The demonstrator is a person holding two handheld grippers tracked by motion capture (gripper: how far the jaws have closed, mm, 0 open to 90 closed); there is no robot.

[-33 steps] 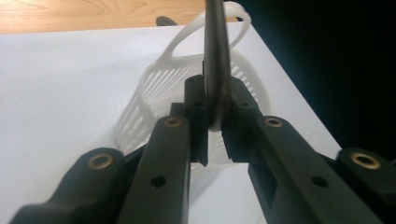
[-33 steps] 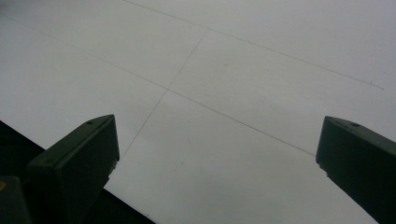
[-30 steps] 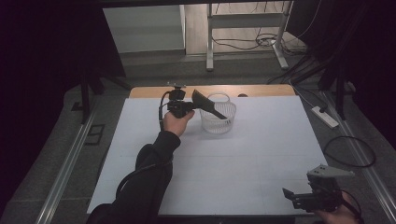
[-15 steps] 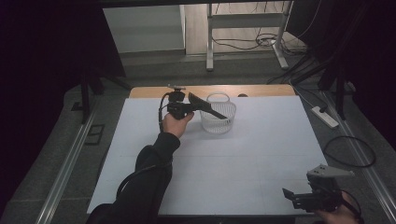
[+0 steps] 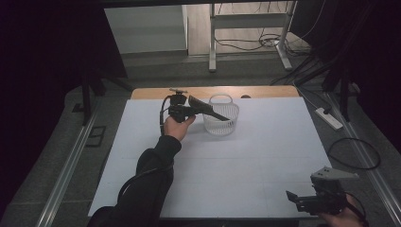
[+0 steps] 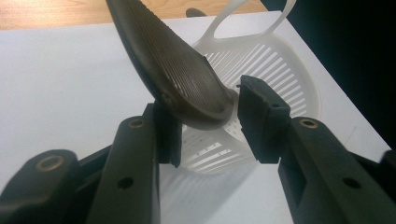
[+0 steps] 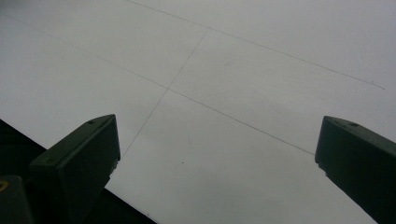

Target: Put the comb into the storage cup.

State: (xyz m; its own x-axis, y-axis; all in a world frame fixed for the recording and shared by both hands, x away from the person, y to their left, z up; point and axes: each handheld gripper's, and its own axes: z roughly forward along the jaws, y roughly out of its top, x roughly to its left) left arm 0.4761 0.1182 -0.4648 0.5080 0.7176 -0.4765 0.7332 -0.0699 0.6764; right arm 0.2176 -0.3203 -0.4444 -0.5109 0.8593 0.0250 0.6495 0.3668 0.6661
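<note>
A white slotted basket [image 5: 221,120] with a handle stands at the table's far middle. My left gripper [image 5: 190,111] hovers just left of it, and its jaws have just been opening. A dark ribbed comb-like piece [image 5: 210,109] lies between them and slants over the basket rim. In the left gripper view that piece [image 6: 173,65] leans against one pad [image 6: 168,135] of the left gripper [image 6: 208,123], and a gap shows at the other pad, with the basket [image 6: 280,70] below. My right gripper [image 5: 293,196] stands open and empty at the near right edge, seen as the right gripper [image 7: 217,154] over the bare white table [image 7: 210,70].
The white table top [image 5: 255,156] has a wooden strip [image 5: 151,93] along its far edge. A power strip [image 5: 328,118] and cables lie on the floor at the right. Metal rails [image 5: 71,161] run along both sides.
The dark piece has tipped slightly lower toward the basket as the left hand shifted a little. The right gripper has kept still.
</note>
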